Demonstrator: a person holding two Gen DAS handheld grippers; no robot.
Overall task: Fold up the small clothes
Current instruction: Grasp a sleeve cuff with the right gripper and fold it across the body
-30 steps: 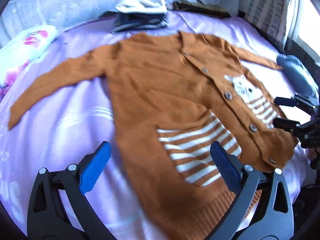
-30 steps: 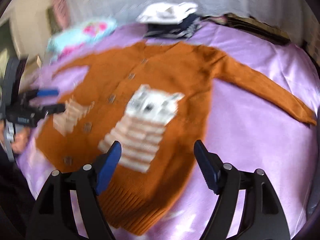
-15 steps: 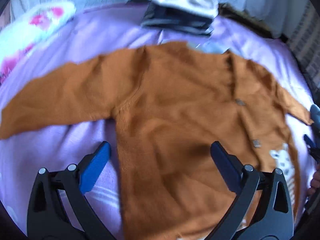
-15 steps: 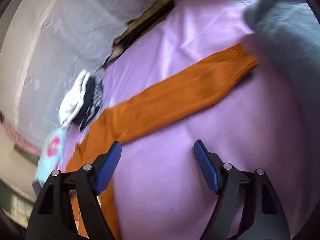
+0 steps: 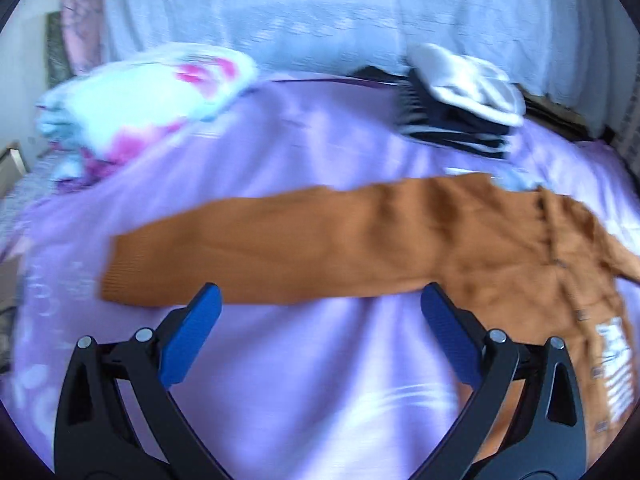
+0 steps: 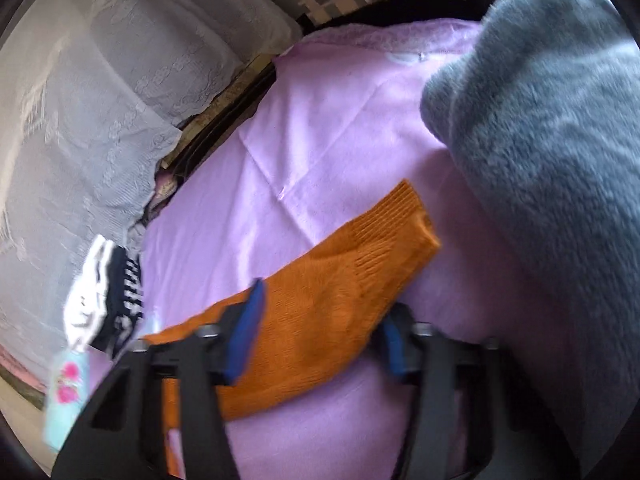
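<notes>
both tongs spread over the orange cardigan (image 5: 460, 248) on the purple bedsheet (image 5: 320, 380).

in the left wrist view, lay flat across the sheet with one sleeve (image 5: 248, 252) stretched toward 9 o'clock, cuff at the far end. hovered just short of that sleeve's near edge: left gripper (image 5: 320, 316), blue pads wide apart, nothing between them. sat at 1 o'clock: a stack of folded clothes (image 5: 456, 104); at 10 o'clock: a floral pillow (image 5: 140, 108). in the right wrist view, straddled the other sleeve (image 6: 328, 308) near its ribbed cuff: right gripper (image 6: 320, 340), pads parted on either side, contact with the knit impossible to tell through blur. filled 2 o'clock: a grey plush blanket (image 6: 552, 152).
</notes>
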